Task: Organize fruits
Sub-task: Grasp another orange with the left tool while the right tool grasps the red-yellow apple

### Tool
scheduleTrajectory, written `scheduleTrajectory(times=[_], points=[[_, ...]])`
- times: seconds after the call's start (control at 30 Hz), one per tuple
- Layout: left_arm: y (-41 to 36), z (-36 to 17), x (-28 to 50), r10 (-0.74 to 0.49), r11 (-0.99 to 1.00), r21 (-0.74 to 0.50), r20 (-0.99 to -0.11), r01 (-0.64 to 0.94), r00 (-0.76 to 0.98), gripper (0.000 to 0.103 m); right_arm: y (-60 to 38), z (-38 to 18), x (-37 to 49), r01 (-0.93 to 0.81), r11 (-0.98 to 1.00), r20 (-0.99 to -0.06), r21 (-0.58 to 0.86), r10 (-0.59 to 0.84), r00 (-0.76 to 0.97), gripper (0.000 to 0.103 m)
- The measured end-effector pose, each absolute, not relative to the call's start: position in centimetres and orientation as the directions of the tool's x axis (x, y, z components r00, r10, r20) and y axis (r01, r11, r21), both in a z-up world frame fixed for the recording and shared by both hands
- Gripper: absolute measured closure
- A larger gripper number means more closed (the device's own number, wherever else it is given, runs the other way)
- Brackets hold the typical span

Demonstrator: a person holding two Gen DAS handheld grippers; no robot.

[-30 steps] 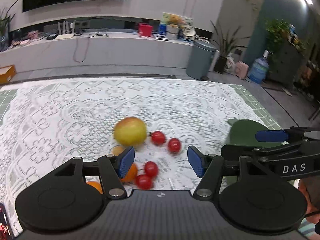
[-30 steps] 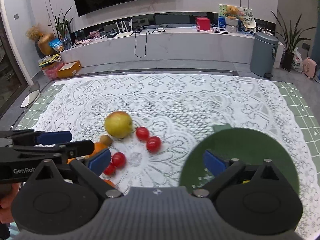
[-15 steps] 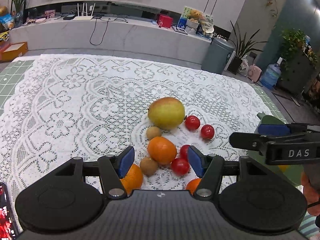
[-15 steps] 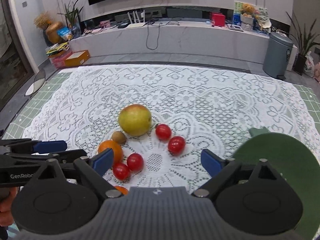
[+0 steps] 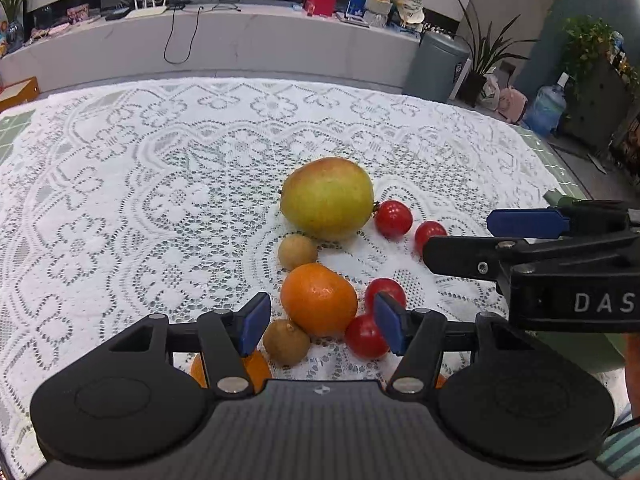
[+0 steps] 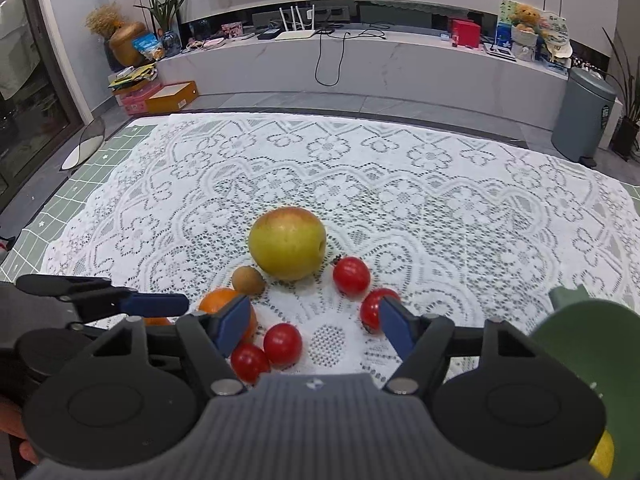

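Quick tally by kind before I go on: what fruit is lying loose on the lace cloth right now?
Large yellow-green fruit: 1
Oranges: 3, two only partly visible
Small brown fruits: 2
Cherry tomatoes: 4
Total: 10

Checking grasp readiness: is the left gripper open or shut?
Open. The left gripper's blue fingers stand apart, nothing held, orange just beyond them.
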State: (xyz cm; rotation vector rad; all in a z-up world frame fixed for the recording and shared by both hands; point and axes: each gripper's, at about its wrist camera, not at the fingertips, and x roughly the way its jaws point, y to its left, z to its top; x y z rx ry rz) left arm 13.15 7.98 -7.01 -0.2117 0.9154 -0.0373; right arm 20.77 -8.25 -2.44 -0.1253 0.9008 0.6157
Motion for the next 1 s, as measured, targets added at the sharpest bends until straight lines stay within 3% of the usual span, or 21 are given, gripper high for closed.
scheduleTrajectory(times=[0.33,0.63,1.0], points=[[8.3,-8.1,14.4,-0.147,0.973,-0.223,-0.801,-0.062,0.58,0.05,-7.8,-3.6,22.0,-0.555,0.814,-0.774,0.17,0.459,0.436,0.035],[9.1,-7.5,14.1,-0.158,0.964,-0.254,-0.782,-0.076,0.603,0.052,-6.0,-4.1,23.3,-0.599,0.785,-0.762,0.155,0.481,0.433,0.035],[12.9,-5.4,13.3,-0.054,0.951,-0.235,-0.767,-0.202,0.639,0.052,-2.2,-5.1,25.9,-0.628,0.763,-0.765,0.149,0.492,0.416,0.035]])
